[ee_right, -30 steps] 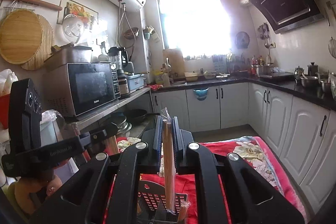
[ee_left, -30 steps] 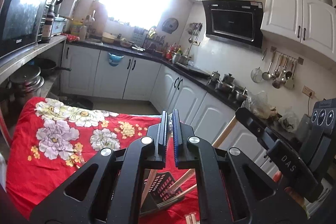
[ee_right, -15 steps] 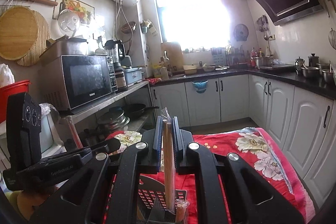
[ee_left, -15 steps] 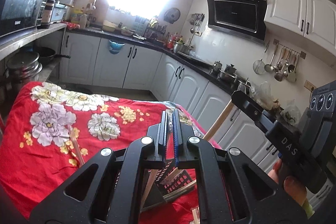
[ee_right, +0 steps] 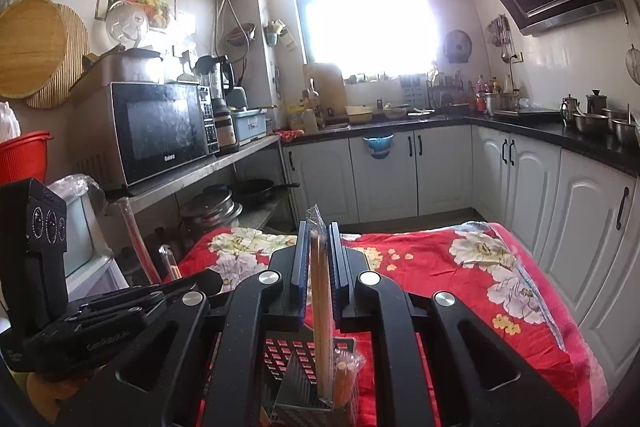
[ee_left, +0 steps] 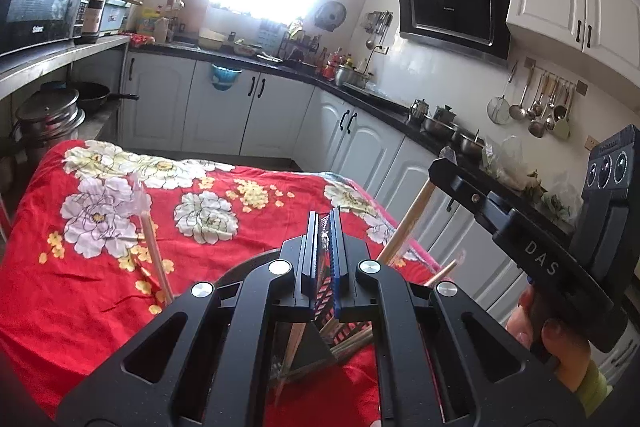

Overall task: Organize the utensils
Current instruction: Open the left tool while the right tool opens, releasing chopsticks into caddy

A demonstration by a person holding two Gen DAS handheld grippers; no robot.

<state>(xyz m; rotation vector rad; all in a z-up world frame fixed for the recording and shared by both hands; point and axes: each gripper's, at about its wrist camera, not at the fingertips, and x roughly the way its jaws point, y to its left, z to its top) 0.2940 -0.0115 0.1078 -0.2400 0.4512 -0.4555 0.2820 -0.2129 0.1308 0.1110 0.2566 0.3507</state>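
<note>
Between right gripper [ee_right: 319, 251] fingers, wrapped chopsticks [ee_right: 321, 315] stand upright, tips in holder [ee_right: 288, 355].

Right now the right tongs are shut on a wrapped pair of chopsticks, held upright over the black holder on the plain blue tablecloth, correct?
Not quite: the tablecloth is red with a flower print, not plain blue, as the right wrist view shows. The rest stands: the right tongs are shut on a wrapped pair of chopsticks, held upright over the black holder.
</note>
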